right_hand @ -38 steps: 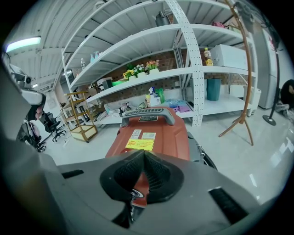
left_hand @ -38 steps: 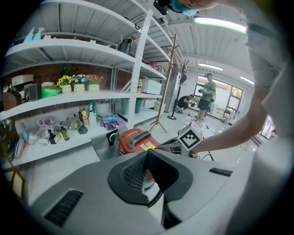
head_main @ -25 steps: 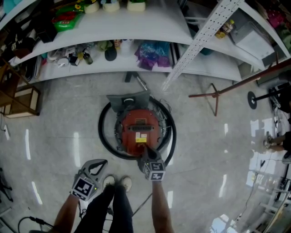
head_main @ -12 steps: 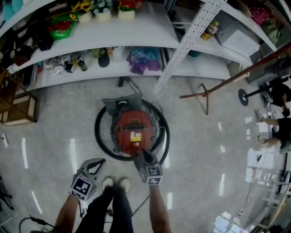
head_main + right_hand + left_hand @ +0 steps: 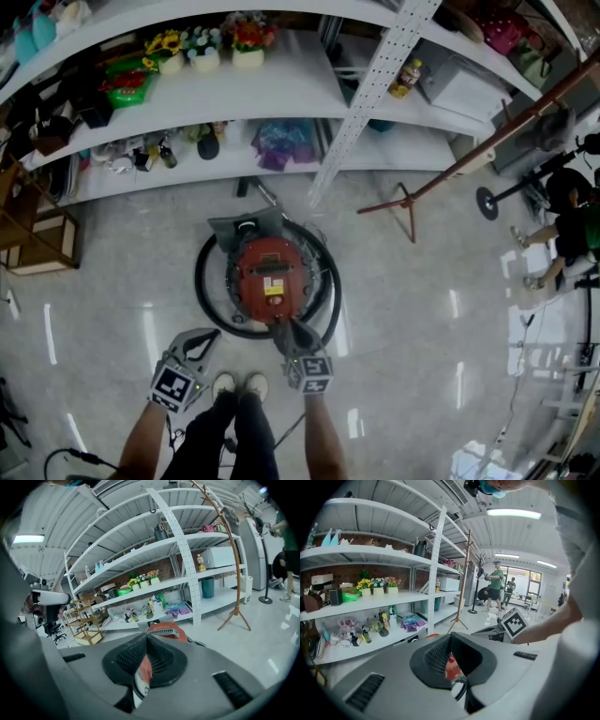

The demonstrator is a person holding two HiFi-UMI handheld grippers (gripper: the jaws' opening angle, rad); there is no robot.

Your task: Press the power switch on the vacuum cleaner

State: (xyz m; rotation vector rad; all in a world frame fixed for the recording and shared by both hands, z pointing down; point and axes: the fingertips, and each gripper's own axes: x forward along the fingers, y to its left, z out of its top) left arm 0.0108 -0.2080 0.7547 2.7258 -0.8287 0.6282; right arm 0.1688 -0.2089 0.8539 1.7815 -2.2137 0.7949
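Right hand-held gripper (image 5: 286,330), closed & empty, by red vacuum cleaner (image 5: 272,274); looks heavy, rigid: press w/ tip, no grasp.

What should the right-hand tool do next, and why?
Probably ease the right gripper forward and down onto the red vacuum cleaner. Its jaws are shut to a blunt tip pointing at the vacuum's near edge, while the left gripper hangs off to the side. The switch itself is too small to see.
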